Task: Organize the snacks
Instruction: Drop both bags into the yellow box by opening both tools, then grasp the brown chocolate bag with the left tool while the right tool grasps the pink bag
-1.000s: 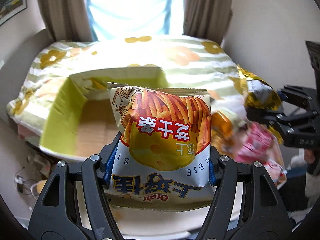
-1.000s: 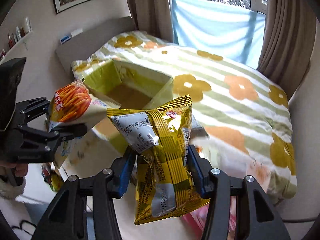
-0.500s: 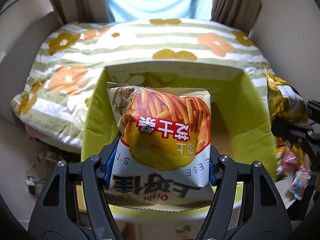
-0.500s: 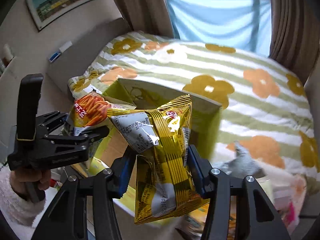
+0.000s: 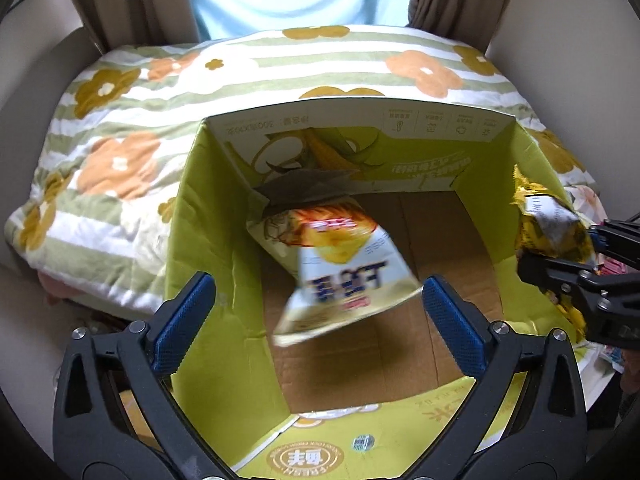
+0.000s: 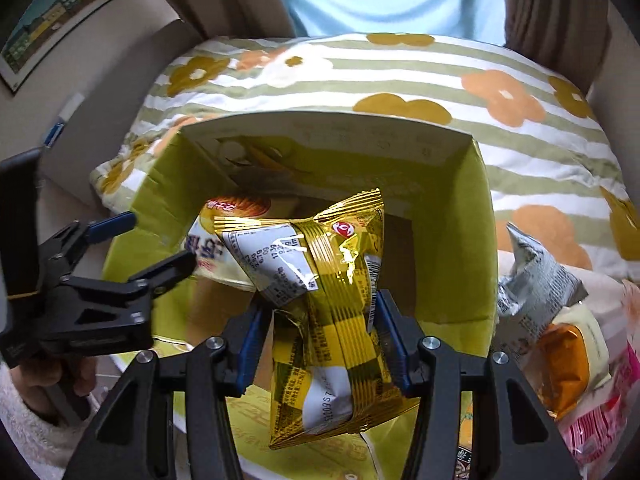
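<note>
right now your left claw [image 5: 316, 308] is opening, its blue pads spread wide and touching nothing; the orange-and-white chip bag [image 5: 340, 268] is loose between and beyond them, blurred and tilted, inside the green cardboard box [image 5: 532, 184]. from the left wrist view the bag sits near the box's middle, leaning toward the wall at 10 o'clock, and you cannot tell whether it has reached the brown floor of the box. your right claw [image 6: 316, 340] is clenched on the gold snack bag [image 6: 332, 300], pads pressing both sides of its crumpled waist, and it hangs over the open box near the rim at 6 o'clock. in that view more snack packets [image 6: 560, 320] lie at 3 o'clock, outside the box wall. the box rests against the striped flowered bed [image 5: 120, 120], which fills 9 to 3 o'clock behind it. your left hand [image 6: 48, 368], in a fuzzy white sleeve, shows at 8 o'clock.
</note>
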### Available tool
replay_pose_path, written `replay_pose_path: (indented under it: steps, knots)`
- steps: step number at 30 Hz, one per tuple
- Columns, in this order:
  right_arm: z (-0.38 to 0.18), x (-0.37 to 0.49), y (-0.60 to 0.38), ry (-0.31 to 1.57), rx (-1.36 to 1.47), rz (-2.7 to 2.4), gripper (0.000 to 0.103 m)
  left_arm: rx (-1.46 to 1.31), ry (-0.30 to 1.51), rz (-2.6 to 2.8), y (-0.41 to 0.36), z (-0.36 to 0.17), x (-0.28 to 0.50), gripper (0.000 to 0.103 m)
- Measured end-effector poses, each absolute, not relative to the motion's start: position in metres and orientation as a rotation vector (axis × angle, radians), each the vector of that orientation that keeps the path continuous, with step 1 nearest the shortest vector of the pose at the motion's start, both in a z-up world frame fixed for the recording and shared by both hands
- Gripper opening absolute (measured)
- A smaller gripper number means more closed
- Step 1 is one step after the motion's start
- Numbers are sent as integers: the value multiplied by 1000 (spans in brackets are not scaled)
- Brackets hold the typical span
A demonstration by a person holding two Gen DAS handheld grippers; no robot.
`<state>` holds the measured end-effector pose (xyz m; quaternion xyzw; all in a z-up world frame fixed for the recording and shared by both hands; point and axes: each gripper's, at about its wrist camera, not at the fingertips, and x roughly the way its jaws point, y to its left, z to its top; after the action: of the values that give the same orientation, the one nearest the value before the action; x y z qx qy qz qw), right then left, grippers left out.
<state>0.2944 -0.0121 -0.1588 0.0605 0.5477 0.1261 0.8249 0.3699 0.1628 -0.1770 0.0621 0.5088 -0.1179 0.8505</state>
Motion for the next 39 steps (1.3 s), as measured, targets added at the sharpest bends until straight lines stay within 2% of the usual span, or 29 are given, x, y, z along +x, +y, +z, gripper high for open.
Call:
replay_pose_path:
  steps: [8,9,11,12,13,28,39]
  knots:
    - [-157,310,-4,1145,130,257,49,99,1054,-222,176,-165,354,103]
    - [-156,313,-1,1139,123,250,55,91,1046,-221,178,-162,351,103]
    - [-153,318,4,1104,90,201,80,64,1031,-226,181,-155,346,103]
    - [-151,317,4,1077,76,174,100,60,1027,-224,182,-153,344,103]
    - [-149,316,5,1060,76,171,103,62,1025,-222,182,-152,342,103]
    - [-130,280,-4,1041,104,185,103,87,991,-240,169,-141,312,103]
    - [-97,239,-42,978,134,144,103,121,921,-276,121,-110,278,103]
